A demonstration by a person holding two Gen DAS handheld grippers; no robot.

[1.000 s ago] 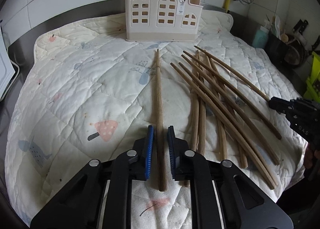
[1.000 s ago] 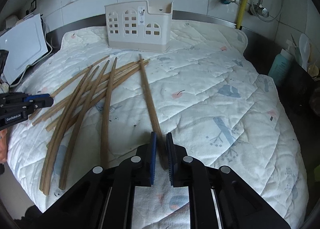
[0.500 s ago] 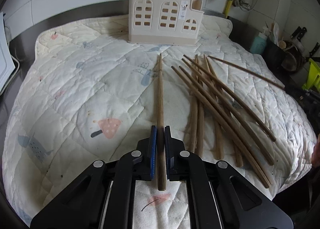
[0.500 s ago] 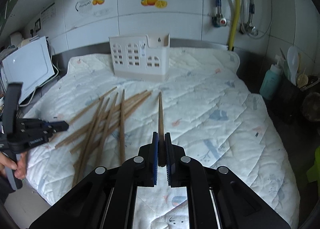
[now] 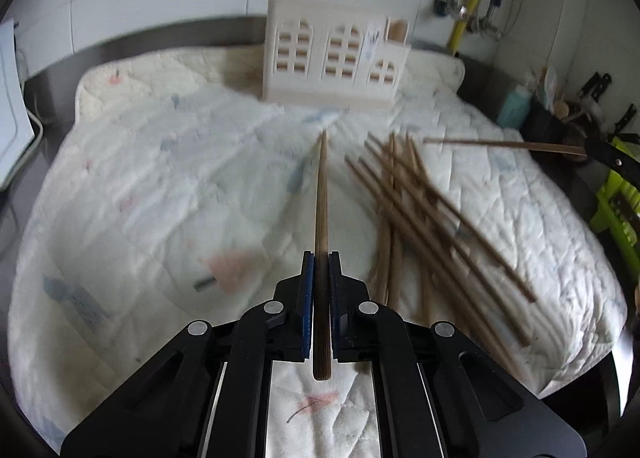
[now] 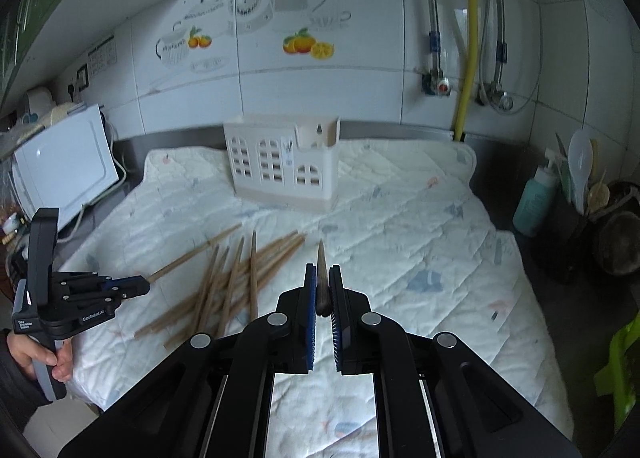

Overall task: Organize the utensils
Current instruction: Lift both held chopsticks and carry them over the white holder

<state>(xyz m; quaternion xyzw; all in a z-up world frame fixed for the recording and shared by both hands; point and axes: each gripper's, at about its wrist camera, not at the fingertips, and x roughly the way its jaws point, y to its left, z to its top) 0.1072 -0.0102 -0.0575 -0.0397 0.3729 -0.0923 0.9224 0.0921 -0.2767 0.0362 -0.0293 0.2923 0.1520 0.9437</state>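
My left gripper [image 5: 321, 258] is shut on a brown wooden chopstick [image 5: 321, 198] whose tip points at the cream utensil holder [image 5: 336, 58] at the back of the quilt. Several more chopsticks [image 5: 420, 214] lie in a loose pile to its right. My right gripper [image 6: 322, 270] is shut on another chopstick [image 6: 321, 256], held above the quilt and seen end-on. In the left wrist view this same chopstick [image 5: 500, 143] sticks out level from the right gripper [image 5: 612, 156]. The right wrist view shows the holder [image 6: 282, 170], the pile [image 6: 236, 278] and the left gripper [image 6: 140, 284].
A white quilted mat [image 6: 400, 226] covers the counter. A white appliance [image 6: 64, 170] stands at the left. At the right stand a teal bottle [image 6: 534, 202], a dark pot of utensils [image 6: 616, 230] and a green object [image 5: 620, 198]. A hand [image 6: 36, 358] holds the left gripper's handle.
The left jaws closed onto the chopstick between them. The right gripper rose with its chopstick clear of the quilt, and its view now takes in much more of the wall.
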